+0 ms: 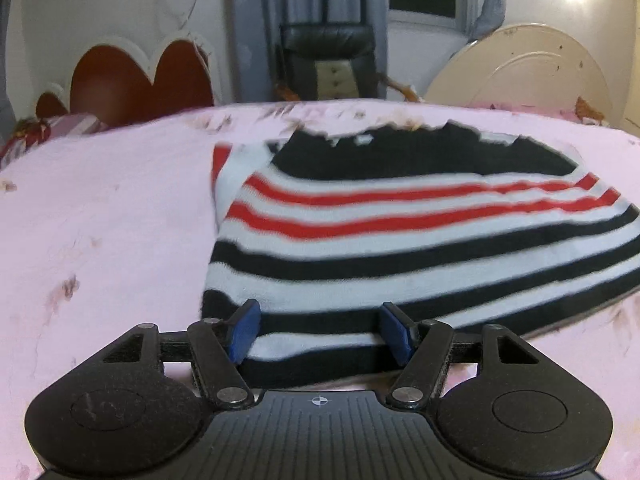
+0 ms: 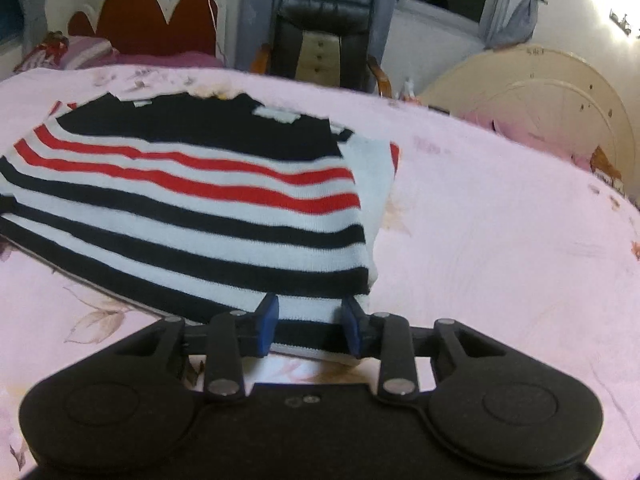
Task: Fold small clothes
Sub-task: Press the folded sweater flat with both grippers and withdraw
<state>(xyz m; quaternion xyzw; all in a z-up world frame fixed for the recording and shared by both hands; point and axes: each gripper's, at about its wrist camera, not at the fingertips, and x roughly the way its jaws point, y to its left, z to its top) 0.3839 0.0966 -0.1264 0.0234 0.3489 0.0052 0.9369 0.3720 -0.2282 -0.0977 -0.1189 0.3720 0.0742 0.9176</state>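
Note:
A small striped sweater (image 1: 400, 240), black, white and red, lies partly folded on the pink bed sheet (image 1: 100, 220); it also shows in the right wrist view (image 2: 192, 200). My left gripper (image 1: 322, 330) is open, its blue pads astride the sweater's near hem at the left corner. My right gripper (image 2: 310, 326) is open, its blue pads astride the near hem at the sweater's right corner. A sleeve is tucked under at each side edge.
A red scalloped headboard (image 2: 156, 16) and a pillow (image 2: 80, 52) are at the far left. A black chair (image 2: 320, 32) stands behind the bed. A cream round board (image 2: 540, 96) leans at the right. The pink sheet (image 2: 500, 240) spreads around the sweater.

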